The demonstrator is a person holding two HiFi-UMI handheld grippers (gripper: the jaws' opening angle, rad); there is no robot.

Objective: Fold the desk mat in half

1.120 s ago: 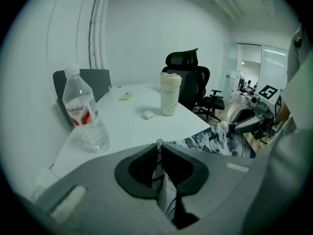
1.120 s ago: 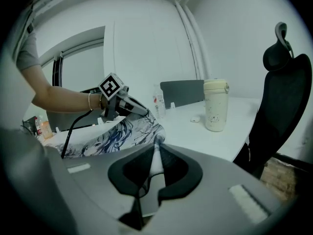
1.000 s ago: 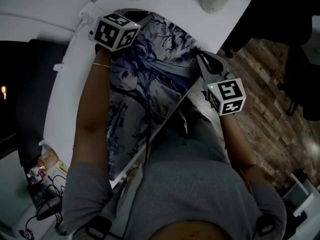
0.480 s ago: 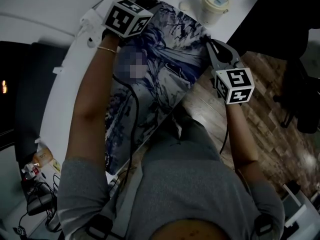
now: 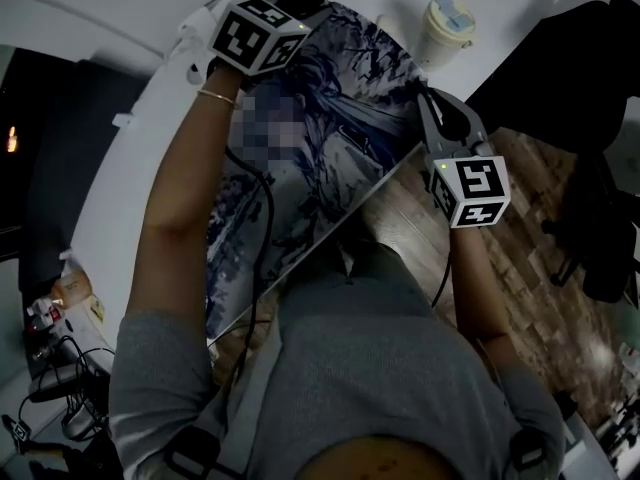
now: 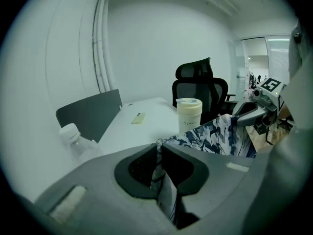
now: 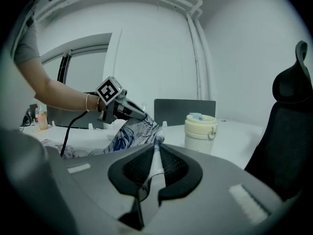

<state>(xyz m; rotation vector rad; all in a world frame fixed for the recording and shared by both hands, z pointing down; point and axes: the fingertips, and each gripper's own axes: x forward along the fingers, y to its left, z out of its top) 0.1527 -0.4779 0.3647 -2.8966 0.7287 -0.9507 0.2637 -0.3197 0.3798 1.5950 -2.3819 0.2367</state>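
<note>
The desk mat [image 5: 310,158], printed with blue and white artwork, hangs lifted off the white desk [image 5: 110,178] between both grippers. My left gripper [image 6: 159,153] is shut on one corner of the mat's raised edge [image 6: 215,133], at the top left of the head view. My right gripper [image 5: 425,98] is shut on the other corner at the right, a thin fold of mat [image 7: 132,133] pinched between its pads. The mat's lower part slopes down toward the person's body and still rests on the desk.
A cream lidded cup [image 5: 445,28] stands on the desk just beyond the right gripper. A clear bottle [image 6: 73,138] and a small flat device [image 6: 138,117] lie further along. A black office chair [image 6: 198,82] is at the desk's end. Cables and clutter [image 5: 50,368] sit lower left.
Both grippers have risen and moved away from the person across the desk, carrying the mat's edge with them. More of the mat is now off the desk.
</note>
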